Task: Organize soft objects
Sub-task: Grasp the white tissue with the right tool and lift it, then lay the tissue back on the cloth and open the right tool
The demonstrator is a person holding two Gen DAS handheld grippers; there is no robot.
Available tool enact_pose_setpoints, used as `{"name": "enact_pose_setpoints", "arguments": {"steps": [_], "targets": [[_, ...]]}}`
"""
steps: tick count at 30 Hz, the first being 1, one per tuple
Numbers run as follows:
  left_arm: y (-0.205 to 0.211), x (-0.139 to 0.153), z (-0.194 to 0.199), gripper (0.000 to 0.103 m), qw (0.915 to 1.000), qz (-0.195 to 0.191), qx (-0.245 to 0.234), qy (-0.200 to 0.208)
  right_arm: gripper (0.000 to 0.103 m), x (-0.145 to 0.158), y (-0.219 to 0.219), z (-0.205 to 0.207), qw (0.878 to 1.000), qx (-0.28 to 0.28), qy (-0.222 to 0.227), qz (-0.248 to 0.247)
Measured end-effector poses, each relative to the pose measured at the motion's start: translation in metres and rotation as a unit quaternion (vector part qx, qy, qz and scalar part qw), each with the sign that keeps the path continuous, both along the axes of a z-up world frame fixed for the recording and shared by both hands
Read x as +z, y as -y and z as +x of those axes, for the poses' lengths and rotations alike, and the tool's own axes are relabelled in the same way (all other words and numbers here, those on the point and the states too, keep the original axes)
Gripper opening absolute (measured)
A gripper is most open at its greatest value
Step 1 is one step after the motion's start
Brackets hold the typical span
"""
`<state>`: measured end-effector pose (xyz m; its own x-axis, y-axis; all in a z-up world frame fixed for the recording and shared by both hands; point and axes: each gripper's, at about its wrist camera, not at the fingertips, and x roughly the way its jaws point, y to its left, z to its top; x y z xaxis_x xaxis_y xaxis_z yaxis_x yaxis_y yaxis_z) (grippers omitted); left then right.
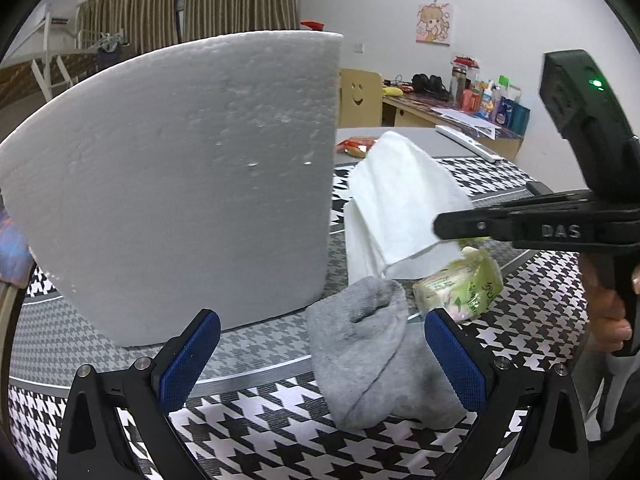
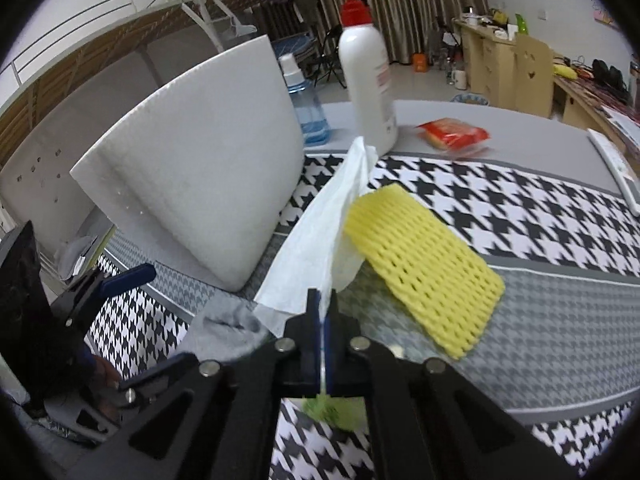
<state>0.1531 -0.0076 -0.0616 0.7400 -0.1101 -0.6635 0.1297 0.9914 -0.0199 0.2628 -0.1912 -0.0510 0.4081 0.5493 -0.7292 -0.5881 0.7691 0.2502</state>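
My left gripper (image 1: 322, 354) is open, low over the houndstooth cloth (image 1: 280, 432). A grey sock (image 1: 372, 360) lies between its blue pads, nearer the right pad (image 1: 456, 364). My right gripper (image 2: 322, 304) is shut on a white tissue (image 2: 320, 236) and holds it up; in the left wrist view the tissue (image 1: 400, 200) hangs from it above a green tissue pack (image 1: 460, 286). A curved white foam sheet (image 1: 180, 184) stands on edge to the left, also in the right wrist view (image 2: 200, 168). A yellow foam net (image 2: 420, 256) lies right of the tissue.
A white pump bottle with a red top (image 2: 366, 76) and a blue spray bottle (image 2: 306, 104) stand behind the foam. A red snack packet (image 2: 454, 132) lies on the grey table (image 2: 520, 136). A white remote (image 1: 468, 142) lies at the far edge.
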Motion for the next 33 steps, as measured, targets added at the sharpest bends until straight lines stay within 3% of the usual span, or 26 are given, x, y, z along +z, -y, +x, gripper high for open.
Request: {"name": "enact_pose_setpoints", "arguments": {"steps": [20, 25, 33], "targets": [[0.028, -0.002, 0.016, 0.102, 0.9999, 0.002, -0.014, -0.004, 0.002, 0.062, 0.053, -0.047, 0.994, -0.041, 0.081, 0.064], [0.036, -0.001, 0.017, 0.102, 0.9998, 0.002, -0.022, -0.001, 0.003, 0.06, 0.071, -0.053, 0.992, -0.06, 0.084, 0.07], [0.044, -0.001, 0.018, 0.102, 0.9994, 0.003, -0.035, 0.001, 0.003, 0.015, 0.1, -0.05, 0.991, -0.125, 0.044, -0.003]]}}
